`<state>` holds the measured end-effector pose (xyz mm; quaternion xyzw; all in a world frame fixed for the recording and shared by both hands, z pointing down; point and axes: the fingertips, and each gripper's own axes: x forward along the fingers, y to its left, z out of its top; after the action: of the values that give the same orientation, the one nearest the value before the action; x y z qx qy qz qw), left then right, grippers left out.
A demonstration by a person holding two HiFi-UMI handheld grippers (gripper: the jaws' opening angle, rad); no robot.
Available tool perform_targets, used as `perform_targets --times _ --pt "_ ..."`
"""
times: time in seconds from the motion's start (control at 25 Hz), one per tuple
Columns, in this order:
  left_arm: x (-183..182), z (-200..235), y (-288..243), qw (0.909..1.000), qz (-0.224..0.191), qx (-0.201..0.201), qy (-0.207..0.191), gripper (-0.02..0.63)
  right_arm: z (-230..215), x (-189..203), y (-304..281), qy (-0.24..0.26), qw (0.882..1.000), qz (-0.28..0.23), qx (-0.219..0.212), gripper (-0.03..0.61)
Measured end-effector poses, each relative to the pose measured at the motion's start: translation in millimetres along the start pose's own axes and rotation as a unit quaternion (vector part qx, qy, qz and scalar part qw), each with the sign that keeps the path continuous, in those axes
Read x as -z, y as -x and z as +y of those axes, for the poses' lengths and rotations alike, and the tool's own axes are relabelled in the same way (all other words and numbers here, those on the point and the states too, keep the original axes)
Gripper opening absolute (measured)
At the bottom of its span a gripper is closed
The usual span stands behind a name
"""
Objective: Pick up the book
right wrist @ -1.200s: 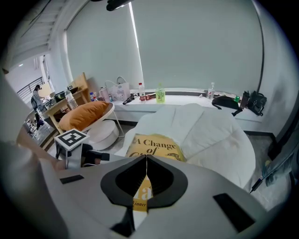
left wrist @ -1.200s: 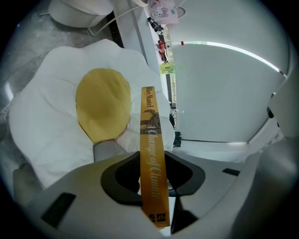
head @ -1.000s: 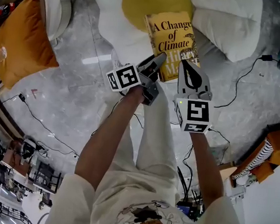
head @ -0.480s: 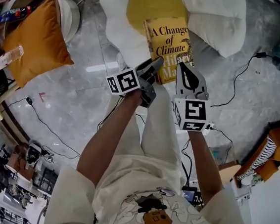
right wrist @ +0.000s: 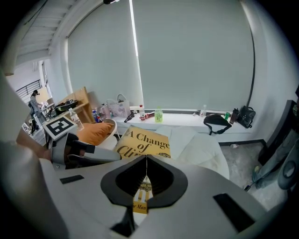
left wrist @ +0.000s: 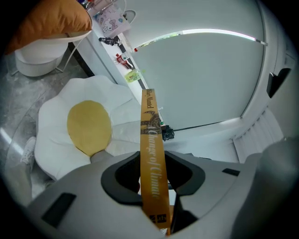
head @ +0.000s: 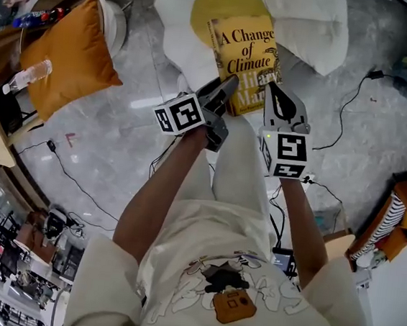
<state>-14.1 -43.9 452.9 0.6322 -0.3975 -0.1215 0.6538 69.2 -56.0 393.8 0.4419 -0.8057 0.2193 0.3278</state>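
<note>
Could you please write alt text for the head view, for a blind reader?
A person's left gripper and right gripper grip the near end of a yellow book, A Change of Climate, above a fried-egg cushion on the floor. An orange cushion lies on a white chair, upper left.

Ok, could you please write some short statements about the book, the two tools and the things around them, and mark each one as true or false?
1. The left tool grips the yellow book at its spine. True.
2. The right tool is open and empty. False: its jaws are shut on the book's near edge.
3. The book rests on a table. False: it is held in the air above the egg-shaped cushion.
4. An orange pillow rests on a white chair. True.
</note>
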Motion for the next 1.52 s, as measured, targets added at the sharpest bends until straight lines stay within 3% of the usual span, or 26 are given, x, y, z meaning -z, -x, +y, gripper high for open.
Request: perform_targets --times 0.16,0.32,0.48,0.8,1.16,1.52 --pt "-13.6 -27.0 18.6 0.9998 -0.006 0.01 -0.017 0.146 6.3 -18.3 15.4 0.003 1.0 -0.01 0.005 0.023" --pt "-29.6 -42.4 39.0 0.9987 -0.004 -0.011 -0.05 0.146 12.4 -38.0 29.1 0.007 1.0 -0.019 0.011 0.023" --pt "-50.5 -66.2 55.5 0.9975 -0.006 0.013 -0.069 0.146 23.7 -64.3 36.8 0.008 0.999 -0.034 0.019 0.023" --pt "-77.2 -115.2 89.5 0.9903 0.001 0.011 -0.139 0.146 33.5 -103.0 66.4 0.014 0.998 -0.062 0.021 0.023" --pt "-90.0 -161.1 127.5 0.9727 0.001 -0.018 -0.231 0.146 50.8 -131.5 102.9 0.027 0.995 -0.096 0.017 0.023" --pt "-97.9 -219.0 172.4 0.947 -0.016 -0.001 -0.321 0.146 66.9 -180.5 143.7 0.025 0.987 -0.155 0.016 0.023"
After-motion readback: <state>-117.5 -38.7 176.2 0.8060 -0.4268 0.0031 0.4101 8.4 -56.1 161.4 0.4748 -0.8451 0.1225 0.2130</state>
